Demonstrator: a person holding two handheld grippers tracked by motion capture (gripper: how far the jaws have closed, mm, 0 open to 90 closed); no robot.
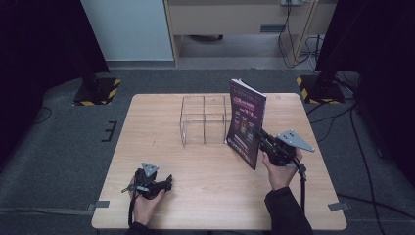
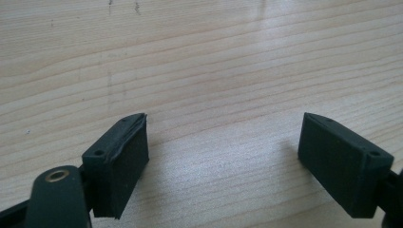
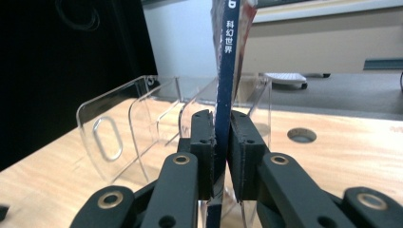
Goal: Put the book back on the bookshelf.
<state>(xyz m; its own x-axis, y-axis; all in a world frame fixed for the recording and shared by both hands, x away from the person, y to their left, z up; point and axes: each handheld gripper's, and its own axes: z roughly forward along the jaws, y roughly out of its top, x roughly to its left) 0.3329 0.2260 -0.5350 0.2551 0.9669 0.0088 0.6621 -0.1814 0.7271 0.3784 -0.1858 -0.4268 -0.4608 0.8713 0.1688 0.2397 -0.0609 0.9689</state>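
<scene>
- The right hand-held gripper is clamped on a thin magazine. Its two black jaws press on the dark blue spine from both sides.
- In the right gripper view the spine of the magazine stands straight up between the jaws of the right hand-held gripper, and there is white writing near the top of it.
- The magazine stands upright on its bottom edge on the tabletop. Its dark cover with pink and red print faces the person.
- It is on the right side of the tabletop, just beside the right wall of a clear plastic rack. I cannot tell if the two touch.
- The clear plastic rack has see-through walls that split it into slots. In the right gripper view the rack is right behind the jaws, and one wall has a long rounded hole in it.
- The right hand holds its gripper from below, and a dark sleeve covers the arm.
- The left hand-held gripper is at the near left of the tabletop, well apart from the magazine and the rack.
- In the left gripper view the jaws of the left hand-held gripper stand wide apart, with bare pale wood between them. They hold nothing.
- A black cable hangs down from the right gripper.
</scene>
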